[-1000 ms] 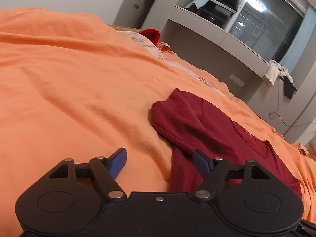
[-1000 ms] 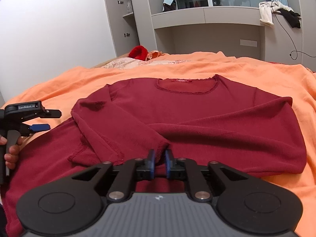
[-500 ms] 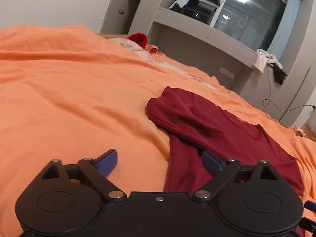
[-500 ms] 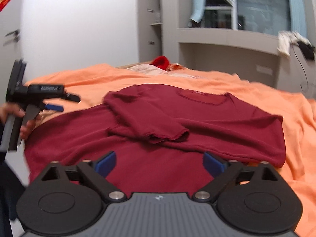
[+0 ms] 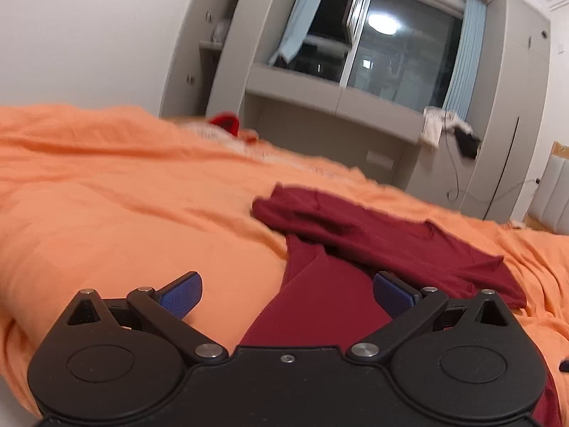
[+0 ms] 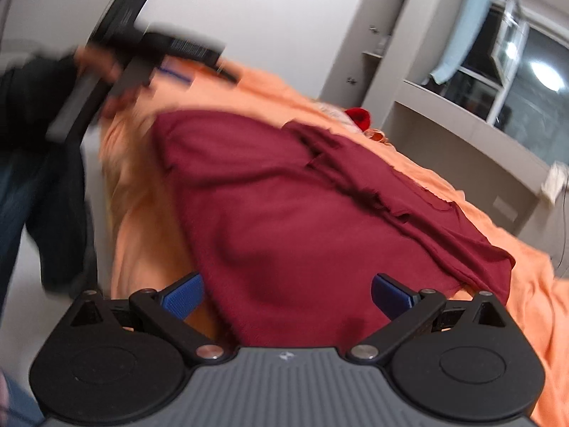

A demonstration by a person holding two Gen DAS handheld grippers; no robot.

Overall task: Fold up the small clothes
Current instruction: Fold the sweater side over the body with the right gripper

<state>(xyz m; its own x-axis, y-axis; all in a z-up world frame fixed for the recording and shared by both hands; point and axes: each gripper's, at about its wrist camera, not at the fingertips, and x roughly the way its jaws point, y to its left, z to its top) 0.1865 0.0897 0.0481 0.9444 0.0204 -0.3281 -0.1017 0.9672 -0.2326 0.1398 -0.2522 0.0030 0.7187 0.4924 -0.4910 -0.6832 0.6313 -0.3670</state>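
Dark red knit: one sweater was spread ahead of the left gripper, its hem between the wide-parted blue fingers. The right gripper was likewise spread wide, nothing held, the sweater just beyond. One orange bedspread was recorded beneath; one window beyond, farther off.

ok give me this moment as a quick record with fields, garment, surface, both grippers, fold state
garment: dark red sweater, long sleeves
surface: orange bedspread
fold state: one sleeve laid across the body; bottom hem not yet folded up
left gripper: jaws wide open, over the sweater's edge, holding nothing
right gripper: jaws wide open above the sweater's lower part, holding nothing
image quality: right wrist view motion-blurred
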